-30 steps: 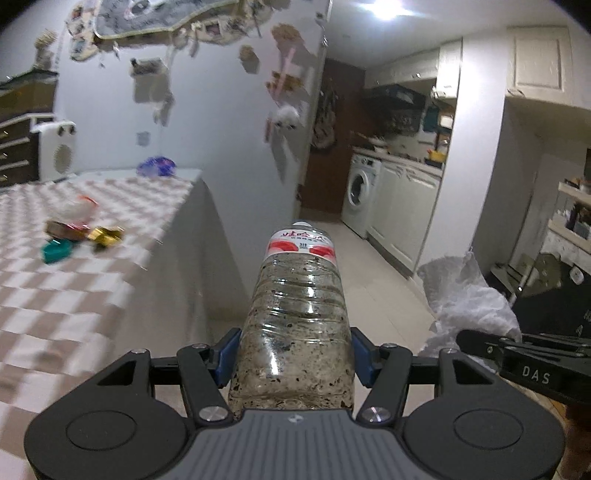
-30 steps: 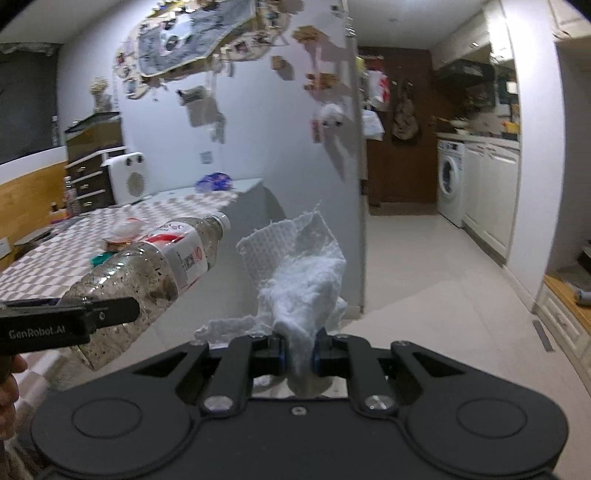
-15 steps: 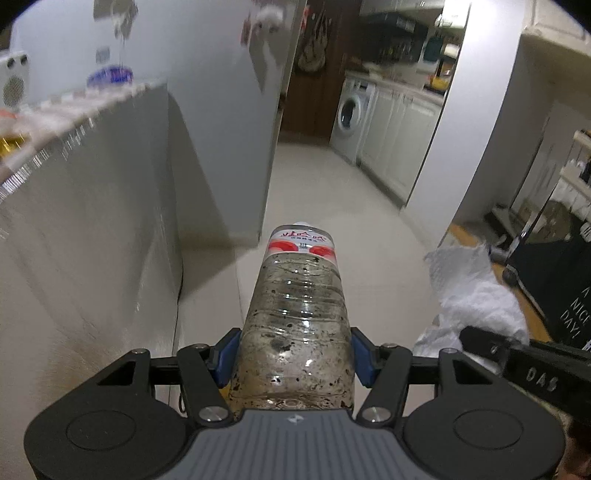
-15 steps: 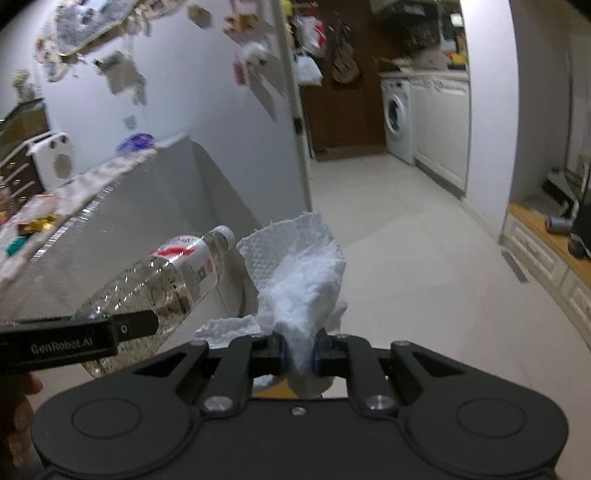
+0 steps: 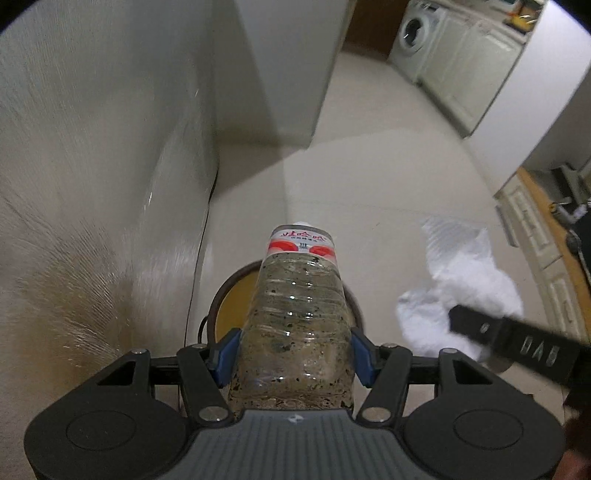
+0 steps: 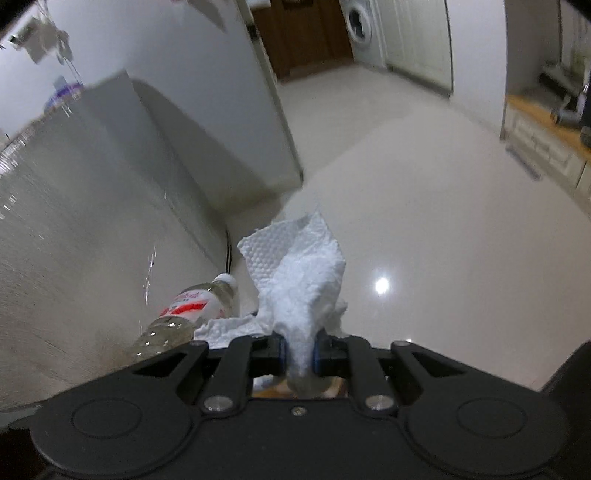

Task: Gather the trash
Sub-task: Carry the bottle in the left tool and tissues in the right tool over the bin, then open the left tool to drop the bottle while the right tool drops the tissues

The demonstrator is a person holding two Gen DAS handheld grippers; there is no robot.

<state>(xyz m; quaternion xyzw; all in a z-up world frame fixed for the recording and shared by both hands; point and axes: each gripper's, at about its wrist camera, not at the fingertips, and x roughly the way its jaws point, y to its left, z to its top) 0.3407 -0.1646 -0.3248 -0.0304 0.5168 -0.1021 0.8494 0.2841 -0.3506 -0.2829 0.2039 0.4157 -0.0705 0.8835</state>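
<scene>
My left gripper (image 5: 293, 356) is shut on a clear plastic bottle (image 5: 297, 317) with dark specks inside and a red-and-white label, its cap pointing away and down. Below the bottle shows the round dark rim of a bin (image 5: 216, 306) with a yellowish inside. My right gripper (image 6: 299, 350) is shut on a crumpled white paper towel (image 6: 299, 280). That towel (image 5: 461, 288) and one right finger (image 5: 509, 345) show at the right of the left wrist view. The bottle (image 6: 192, 306) lies low at the left of the right wrist view.
A table's hanging cloth (image 5: 92, 184) fills the left side, with a thin black cable (image 5: 201, 254) running down beside it. A white fridge side (image 6: 221, 92) stands behind. The pale tiled floor (image 6: 443, 221) stretches to white cabinets and a washing machine (image 5: 410, 35).
Both grippers have dropped from tabletop height toward the floor and tilted downward. The tabletop has left view and the bin rim has appeared under the bottle. Both grips are unchanged.
</scene>
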